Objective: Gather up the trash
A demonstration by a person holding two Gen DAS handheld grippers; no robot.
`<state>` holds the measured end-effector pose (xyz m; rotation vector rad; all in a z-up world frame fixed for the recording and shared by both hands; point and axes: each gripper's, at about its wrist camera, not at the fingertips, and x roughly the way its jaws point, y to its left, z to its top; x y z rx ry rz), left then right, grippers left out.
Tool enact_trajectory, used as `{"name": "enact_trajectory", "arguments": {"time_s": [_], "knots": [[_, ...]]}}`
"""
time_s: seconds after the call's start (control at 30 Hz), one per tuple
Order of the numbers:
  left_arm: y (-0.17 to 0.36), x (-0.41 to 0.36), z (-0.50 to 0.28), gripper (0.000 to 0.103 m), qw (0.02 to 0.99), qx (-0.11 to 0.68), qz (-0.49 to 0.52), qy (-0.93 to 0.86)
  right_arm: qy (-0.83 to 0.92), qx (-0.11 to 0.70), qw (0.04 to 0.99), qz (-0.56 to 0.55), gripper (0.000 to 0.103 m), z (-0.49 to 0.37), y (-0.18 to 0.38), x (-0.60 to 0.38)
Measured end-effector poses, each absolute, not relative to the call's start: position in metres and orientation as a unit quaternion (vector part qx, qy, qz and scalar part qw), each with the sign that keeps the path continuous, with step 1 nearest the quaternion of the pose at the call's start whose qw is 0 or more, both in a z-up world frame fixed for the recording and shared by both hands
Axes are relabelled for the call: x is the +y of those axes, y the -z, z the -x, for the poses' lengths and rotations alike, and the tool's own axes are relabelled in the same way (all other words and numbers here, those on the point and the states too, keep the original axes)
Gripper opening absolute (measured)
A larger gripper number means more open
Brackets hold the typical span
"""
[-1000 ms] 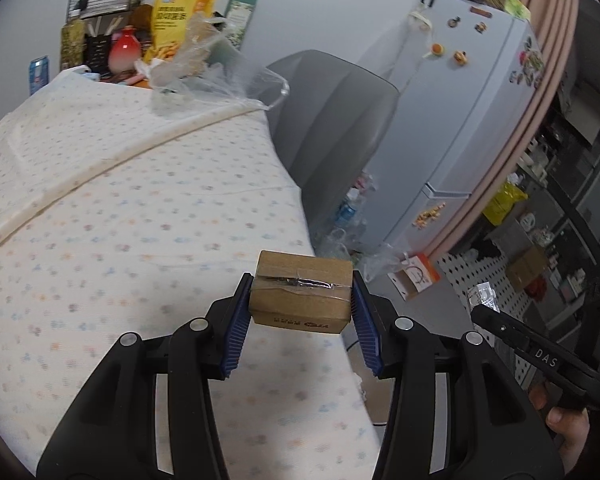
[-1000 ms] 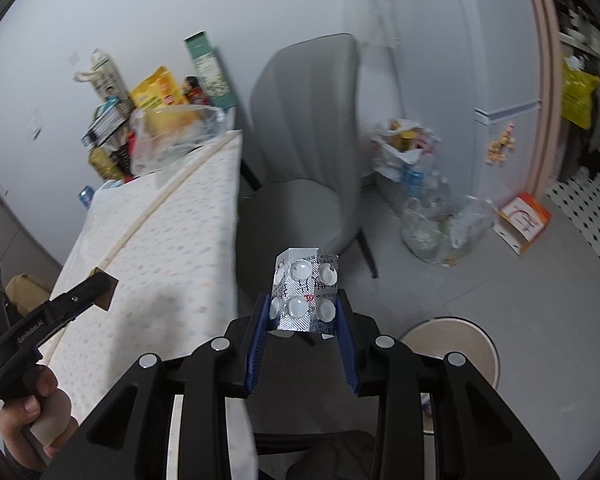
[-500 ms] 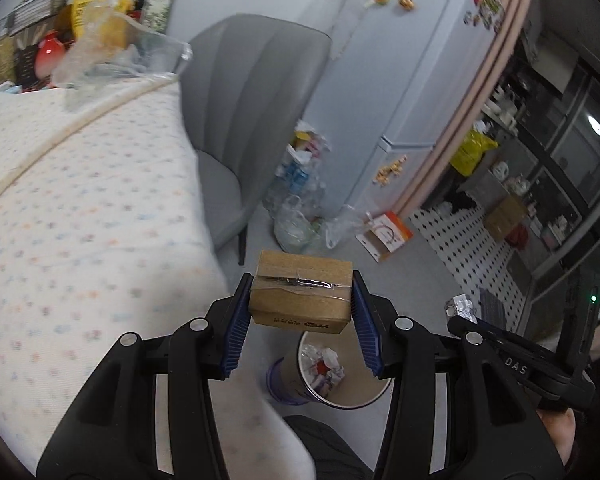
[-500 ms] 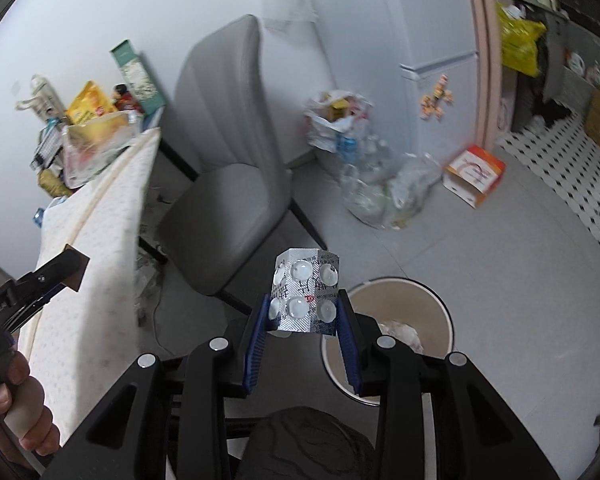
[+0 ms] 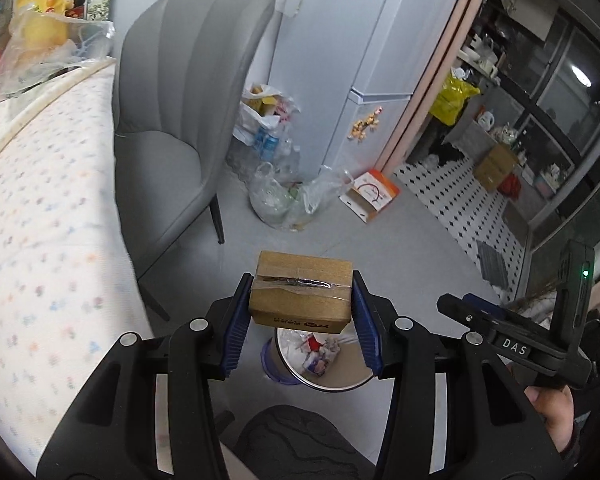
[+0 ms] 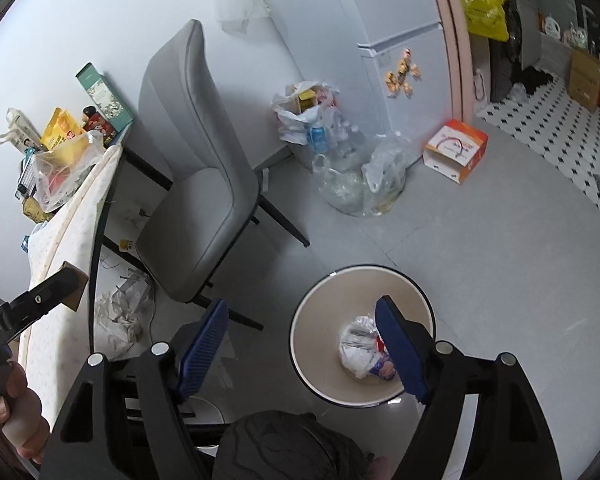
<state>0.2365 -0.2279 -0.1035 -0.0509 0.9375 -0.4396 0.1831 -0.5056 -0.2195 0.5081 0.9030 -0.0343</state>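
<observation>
My left gripper [image 5: 300, 304] is shut on a small taped cardboard box [image 5: 299, 294] and holds it in the air above the round trash bin [image 5: 320, 380] on the floor. The bin holds crumpled wrappers [image 5: 316, 350]. My right gripper [image 6: 302, 316] is open and empty, its fingers wide apart over the same bin [image 6: 312, 312], with white crumpled trash [image 6: 358, 346] inside. The blister pack it held is out of sight. The left gripper with the box also shows at the left edge of the right wrist view [image 6: 74, 284].
A grey chair [image 5: 168, 128] stands beside the table with the dotted cloth [image 5: 40, 220]. Plastic bags of bottles and rubbish [image 5: 280, 196] and an orange-white carton [image 5: 370, 196] lie on the floor by the white fridge [image 5: 364, 60]. Crumpled paper [image 6: 118, 316] lies under the table.
Both grippers swung from the table towards the floor bin. My right gripper opened and the blister pack left it. My left gripper keeps hold of the box.
</observation>
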Motion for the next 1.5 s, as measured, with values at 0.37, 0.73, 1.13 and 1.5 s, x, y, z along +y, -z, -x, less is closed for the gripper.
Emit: {"name": "enact_trajectory", "arguments": {"time_s": [0.37, 0.73, 1.13, 1.5], "knots": [[0.124, -0.275, -0.238, 0.048, 0.849, 0.471, 0.005, 0.241, 0.041, 0.42, 0.87, -0.254, 0.077, -0.147, 0.209, -0.537], [0.126, -0.329, -0.233, 0.092, 0.828, 0.468, 0.025, 0.307, 0.078, 0.4, 0.873, -0.268, 0.081, -0.109, 0.197, -0.57], [0.099, -0.299, -0.226, 0.097, 0.846, 0.451, 0.041, 0.283, 0.078, 0.39, 0.878, -0.269, 0.095, -0.103, 0.186, -0.561], [0.044, -0.228, -0.206, 0.097, 0.882, 0.403, 0.057, 0.238, 0.056, 0.377, 0.899, -0.215, 0.095, -0.108, 0.132, -0.515]]}}
